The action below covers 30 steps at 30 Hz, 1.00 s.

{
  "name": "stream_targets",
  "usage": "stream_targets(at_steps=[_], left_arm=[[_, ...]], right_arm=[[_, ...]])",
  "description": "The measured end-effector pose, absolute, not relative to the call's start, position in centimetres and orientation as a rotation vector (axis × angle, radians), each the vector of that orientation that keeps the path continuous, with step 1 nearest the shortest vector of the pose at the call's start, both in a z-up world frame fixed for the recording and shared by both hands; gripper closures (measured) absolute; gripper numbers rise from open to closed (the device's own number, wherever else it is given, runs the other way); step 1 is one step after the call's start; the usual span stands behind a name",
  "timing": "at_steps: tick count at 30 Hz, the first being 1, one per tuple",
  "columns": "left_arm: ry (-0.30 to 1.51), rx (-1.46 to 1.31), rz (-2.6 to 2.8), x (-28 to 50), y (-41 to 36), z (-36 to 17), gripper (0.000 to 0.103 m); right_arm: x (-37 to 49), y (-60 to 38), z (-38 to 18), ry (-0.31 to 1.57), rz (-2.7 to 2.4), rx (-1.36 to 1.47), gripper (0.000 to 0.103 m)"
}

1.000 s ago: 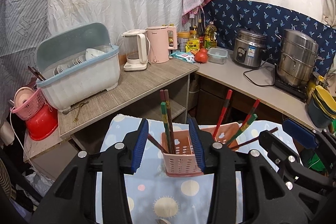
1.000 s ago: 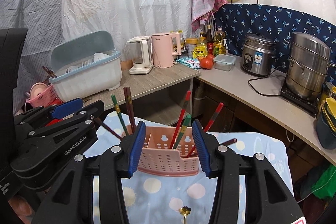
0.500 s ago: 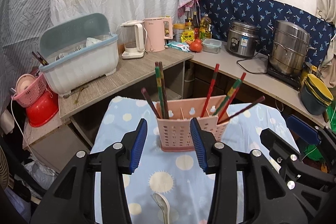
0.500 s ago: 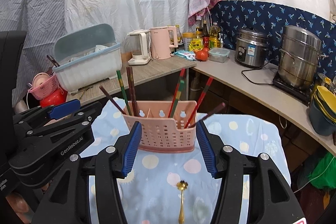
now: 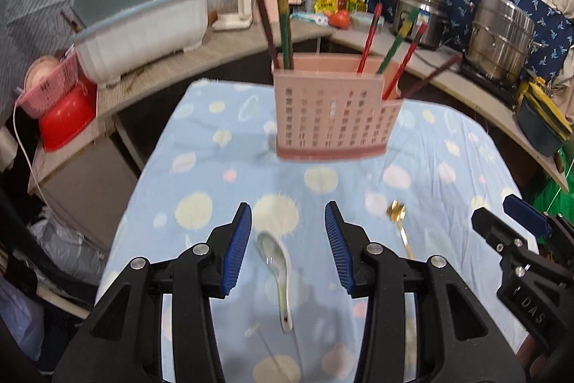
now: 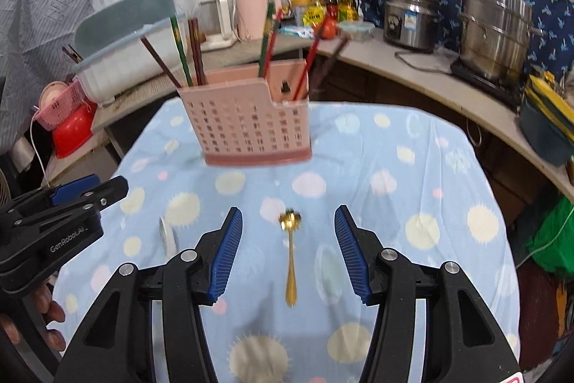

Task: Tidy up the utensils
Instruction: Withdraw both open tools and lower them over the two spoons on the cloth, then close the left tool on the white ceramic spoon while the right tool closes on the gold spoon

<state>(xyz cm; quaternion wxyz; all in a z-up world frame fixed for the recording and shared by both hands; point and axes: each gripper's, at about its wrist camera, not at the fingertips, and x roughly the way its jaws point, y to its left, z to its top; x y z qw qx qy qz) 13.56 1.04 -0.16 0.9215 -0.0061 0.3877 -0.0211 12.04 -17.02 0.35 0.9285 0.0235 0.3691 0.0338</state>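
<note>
A pink slotted utensil holder [image 5: 333,110] [image 6: 251,124] stands at the far side of the blue spotted tablecloth [image 5: 201,167], with several red, green and dark chopsticks [image 5: 285,24] upright in it. A white ceramic spoon [image 5: 278,271] lies flat on the cloth, below and between the fingers of my left gripper [image 5: 287,205], which is open and does not touch it. A gold spoon [image 6: 291,257] lies flat between the fingers of my right gripper [image 6: 288,210], also open and clear of it. Each gripper shows at the edge of the other's view.
Behind the table runs an L-shaped counter [image 5: 229,42] with a white dish rack [image 5: 143,24], two kettles [image 6: 251,9], a rice cooker [image 6: 409,20] and a steel pot [image 6: 495,31]. A pink basket and red basin [image 5: 64,117] sit at the left. The cloth drops off at the table's edges.
Both grippers have sunk and drawn back from the holder, which now looks farther off. The white spoon and the gold spoon have come into view between the jaws. The right jaws stand slightly wider.
</note>
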Motion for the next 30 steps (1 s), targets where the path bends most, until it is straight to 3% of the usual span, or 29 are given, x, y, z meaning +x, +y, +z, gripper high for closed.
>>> stream_targets(at_steps=[13,27,30], left_arm=[[0.970,-0.021,-0.012,11.2,1.6,-9.1,0.063],[1.019,-0.015,-0.027,10.8,1.0,-11.9,0.064],[1.016,-0.018,-0.036,11.0,1.1,-12.0,0.072]], right_arm=[[10.1,-17.8,-7.1,0.897,0.045,0.069,0.051],[10.5,-17.8,-9.8,0.955,0.040,0.088,0.051],[11.2,-17.6,-9.9,0.956,0.042,0.088,0.051]])
